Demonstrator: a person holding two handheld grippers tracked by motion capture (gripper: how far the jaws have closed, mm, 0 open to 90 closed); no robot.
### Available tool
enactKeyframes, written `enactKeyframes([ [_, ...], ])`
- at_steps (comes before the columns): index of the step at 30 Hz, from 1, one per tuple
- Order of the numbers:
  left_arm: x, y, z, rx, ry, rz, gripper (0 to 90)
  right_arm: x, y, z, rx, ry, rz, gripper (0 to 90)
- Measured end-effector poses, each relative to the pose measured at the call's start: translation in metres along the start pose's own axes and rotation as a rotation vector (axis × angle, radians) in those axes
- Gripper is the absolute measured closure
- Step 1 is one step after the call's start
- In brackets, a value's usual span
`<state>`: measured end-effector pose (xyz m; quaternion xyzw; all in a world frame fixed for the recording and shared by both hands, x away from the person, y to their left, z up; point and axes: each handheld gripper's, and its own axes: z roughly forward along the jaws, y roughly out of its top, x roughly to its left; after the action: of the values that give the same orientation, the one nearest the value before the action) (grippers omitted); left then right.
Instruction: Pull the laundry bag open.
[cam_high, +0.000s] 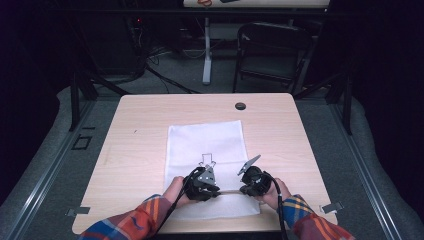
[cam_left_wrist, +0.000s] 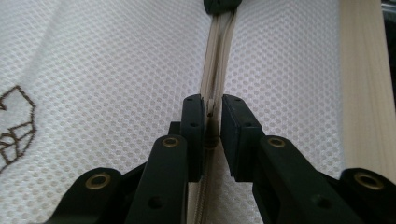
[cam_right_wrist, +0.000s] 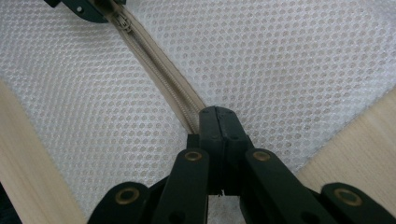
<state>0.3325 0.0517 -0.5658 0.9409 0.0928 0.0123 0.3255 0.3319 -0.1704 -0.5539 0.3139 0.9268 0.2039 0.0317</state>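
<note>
Item: white mesh zipper pouch (cam_high: 207, 150) lying flat on the tabletop (cam_high: 135, 150), its near end under both grippers; beige zipper (cam_right_wrist: 161, 77) running between them
Markings: brown line-drawn emblem (cam_left_wrist: 16, 123) on the mesh; no legible writing
Left gripper (cam_left_wrist: 212, 122): fingers nearly closed, a narrow gap astride the zipper pull (cam_left_wrist: 211, 133); contact with the pull cannot be told
Right gripper (cam_right_wrist: 219, 122): fingers fully closed, pinching the zipper tape

I see a dim room beyond my light wooden table (cam_high: 150, 120): grey floor (cam_high: 170, 75), a dark folding chair (cam_high: 272, 50), a white desk leg (cam_high: 206, 50), tangled cables (cam_high: 165, 52).
</note>
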Motion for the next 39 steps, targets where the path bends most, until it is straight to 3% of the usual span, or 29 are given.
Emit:
enactKeyframes([
  [6,0.003,-0.001,0.002,0.001,-0.020,-0.021,81.6,0.000,0.000,0.000,-0.003,-0.001,-0.003,90.0],
  [19,0.005,-0.002,-0.005,0.014,-0.038,-0.021,82.1,-0.001,0.000,0.000,-0.003,0.008,0.002,90.0],
  [39,0.012,-0.016,-0.019,0.022,-0.065,-0.048,82.0,0.001,0.001,0.000,0.014,-0.001,0.005,90.0],
])
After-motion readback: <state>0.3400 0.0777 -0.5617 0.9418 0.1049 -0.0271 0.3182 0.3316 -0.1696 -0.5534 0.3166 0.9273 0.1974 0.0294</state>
